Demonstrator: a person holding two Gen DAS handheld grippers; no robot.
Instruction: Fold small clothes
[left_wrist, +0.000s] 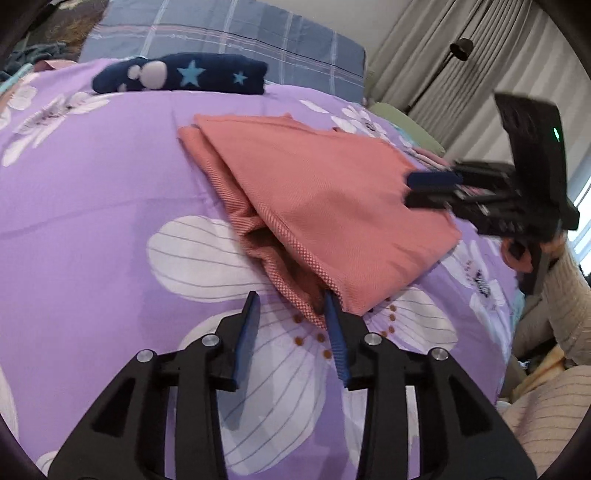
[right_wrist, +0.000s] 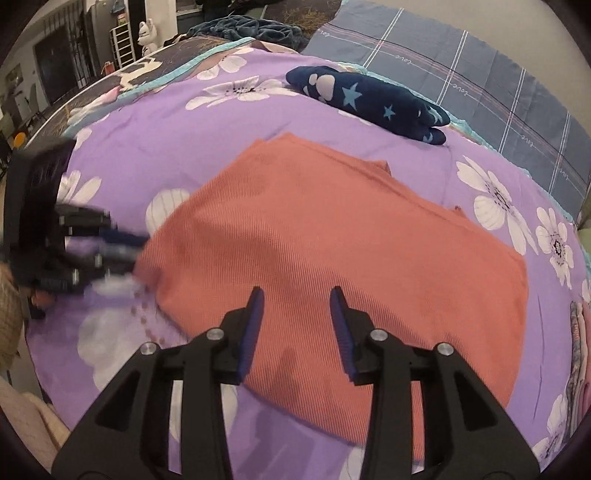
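Observation:
A salmon-pink ribbed garment (left_wrist: 317, 195) lies folded in layers on the purple flowered bedspread (left_wrist: 92, 206); it also shows in the right wrist view (right_wrist: 332, 251). My left gripper (left_wrist: 291, 306) is open at the garment's near corner, its right finger against the folded edge. It appears blurred at the garment's left edge in the right wrist view (right_wrist: 125, 245). My right gripper (right_wrist: 297, 295) is open and empty just above the garment's near part. In the left wrist view it (left_wrist: 428, 190) hovers over the garment's right side.
A folded navy garment with stars (left_wrist: 184, 74) lies at the far side of the bed, also seen in the right wrist view (right_wrist: 369, 99). A blue plaid pillow (right_wrist: 461, 66) sits behind it. Stacked folded clothes (right_wrist: 580, 350) lie at the right edge. Curtains (left_wrist: 461, 74) hang beyond.

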